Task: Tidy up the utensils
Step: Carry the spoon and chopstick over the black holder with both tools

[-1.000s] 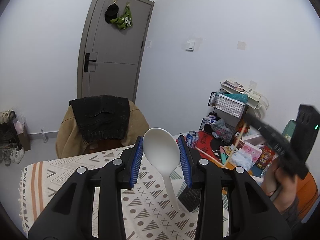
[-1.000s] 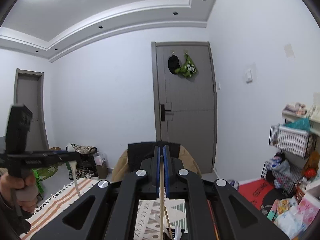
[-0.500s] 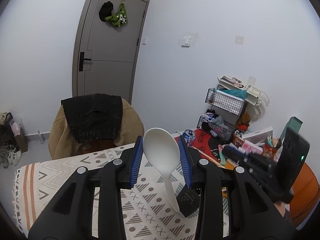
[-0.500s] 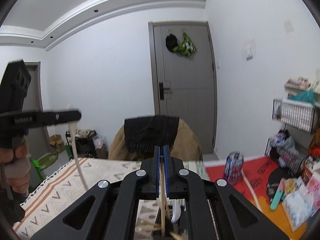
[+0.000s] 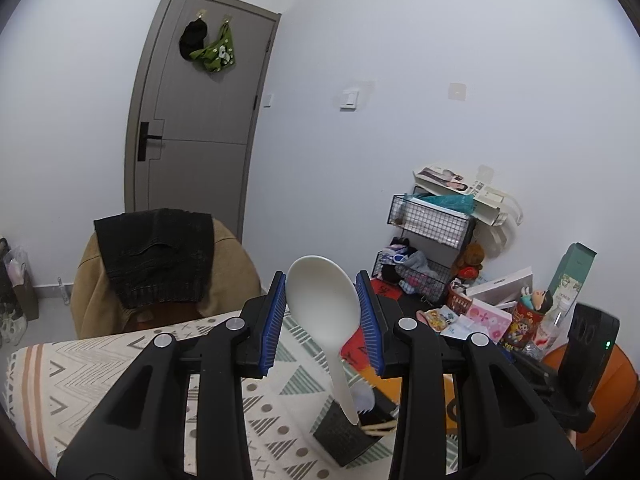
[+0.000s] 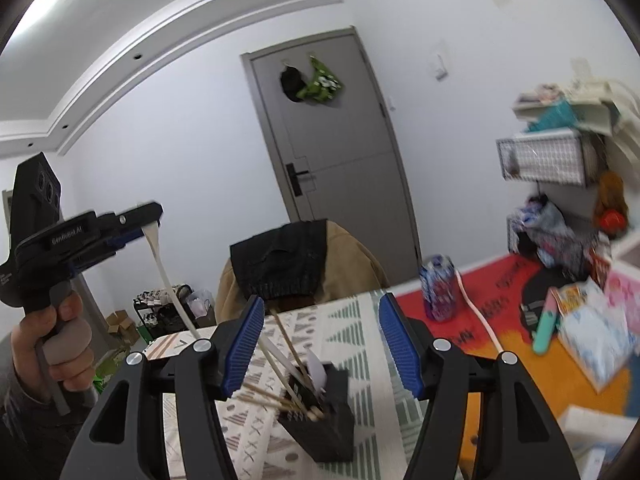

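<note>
My left gripper [image 5: 323,308] is shut on the bowl of a white plastic rice spoon [image 5: 320,300]; its handle hangs down with the tip at the mouth of a black utensil holder [image 5: 348,438]. My right gripper [image 6: 322,344] is open and empty just above the same holder [image 6: 324,420], which holds wooden chopsticks [image 6: 288,344] and a white utensil. In the right wrist view the left gripper [image 6: 136,222] shows at the left with the spoon handle [image 6: 168,280] slanting down toward the holder.
The holder stands near the right edge of a table with a patterned cloth [image 5: 100,368]. A chair draped with clothes [image 5: 156,260] stands behind it. Wire baskets [image 5: 428,224], boxes and clutter fill the floor at the right. A grey door [image 5: 200,120] is behind.
My right gripper came down over the holder and opened, letting go of the chopstick, which now stands in the holder. The left gripper has brought the spoon's handle closer to the holder.
</note>
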{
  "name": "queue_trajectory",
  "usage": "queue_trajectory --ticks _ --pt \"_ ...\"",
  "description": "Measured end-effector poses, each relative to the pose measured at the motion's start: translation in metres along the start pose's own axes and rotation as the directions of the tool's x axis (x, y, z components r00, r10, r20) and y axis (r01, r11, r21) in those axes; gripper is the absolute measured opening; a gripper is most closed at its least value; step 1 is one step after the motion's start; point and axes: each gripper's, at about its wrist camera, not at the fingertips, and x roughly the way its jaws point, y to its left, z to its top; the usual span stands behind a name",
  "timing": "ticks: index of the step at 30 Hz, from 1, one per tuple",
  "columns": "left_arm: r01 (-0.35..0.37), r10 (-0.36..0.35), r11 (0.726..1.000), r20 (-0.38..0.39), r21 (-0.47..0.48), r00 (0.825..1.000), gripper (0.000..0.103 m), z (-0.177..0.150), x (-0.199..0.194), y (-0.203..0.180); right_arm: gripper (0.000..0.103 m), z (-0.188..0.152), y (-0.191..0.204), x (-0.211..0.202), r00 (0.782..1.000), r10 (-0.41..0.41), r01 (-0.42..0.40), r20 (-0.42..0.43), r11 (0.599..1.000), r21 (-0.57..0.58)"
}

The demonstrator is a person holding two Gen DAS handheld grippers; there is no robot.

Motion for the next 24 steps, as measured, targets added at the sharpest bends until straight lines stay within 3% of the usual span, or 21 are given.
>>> queue_trajectory --ticks 11,24 --pt "0.043 -0.043 0.996 0.003 0.081 0.999 0.035 -0.018 0.027 -0.03 0.066 -0.044 -0.026 -0.013 0.995 -0.052 0.056 -0.084 0.997 0.043" --pt "0.072 -0.063 0.987 -0.061 0.144 0.996 0.036 -0.06 0.059 -0.049 0.07 -0.074 -0.045 -0.012 0.988 -0.067 0.081 -0.138 0.992 0.096"
